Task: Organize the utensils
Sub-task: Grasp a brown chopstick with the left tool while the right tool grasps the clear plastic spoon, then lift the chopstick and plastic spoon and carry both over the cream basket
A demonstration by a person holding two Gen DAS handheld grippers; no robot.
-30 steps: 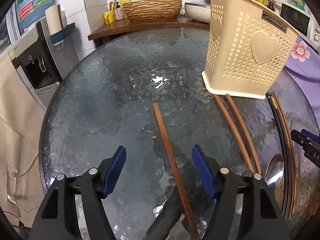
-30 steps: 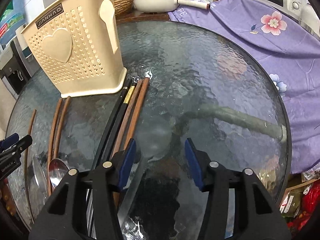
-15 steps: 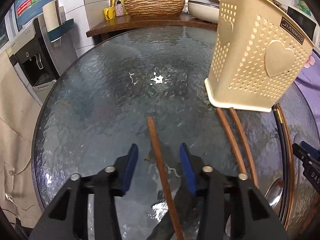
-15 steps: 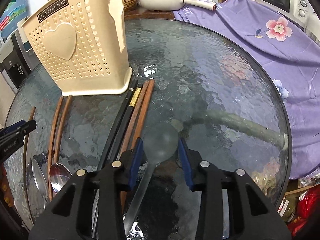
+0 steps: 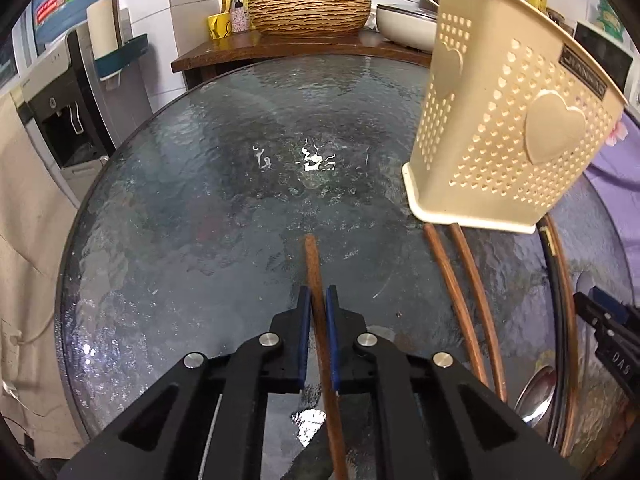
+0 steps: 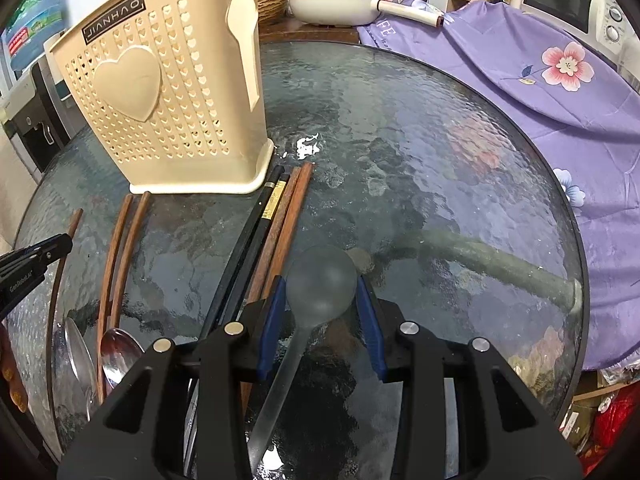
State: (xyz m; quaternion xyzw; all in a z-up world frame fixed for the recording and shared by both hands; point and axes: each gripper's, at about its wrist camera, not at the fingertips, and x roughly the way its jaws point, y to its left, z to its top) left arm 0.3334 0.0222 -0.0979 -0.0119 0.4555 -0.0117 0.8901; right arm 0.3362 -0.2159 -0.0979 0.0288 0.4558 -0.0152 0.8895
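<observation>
My left gripper (image 5: 314,300) is shut on a single brown wooden chopstick (image 5: 313,264) that lies on the round glass table (image 5: 208,184). My right gripper (image 6: 321,290) is shut on the bowl of a grey metal spoon (image 6: 320,280); its handle runs back under the gripper. The cream perforated utensil holder (image 5: 504,132) stands upright ahead and to the right of the left gripper, and it shows ahead-left in the right wrist view (image 6: 168,96).
Two brown chopsticks (image 5: 460,292) lie in front of the holder. Black chopsticks (image 6: 248,240) and brown chopsticks (image 6: 286,224) lie beside the right gripper. Two metal spoons (image 6: 116,356) rest near the table's left edge. A purple floral cloth (image 6: 560,92) covers the right.
Both grippers closed: the left jaws shut onto the single brown chopstick, and the right jaws narrowed onto the spoon's bowl. Both moved slightly forward.
</observation>
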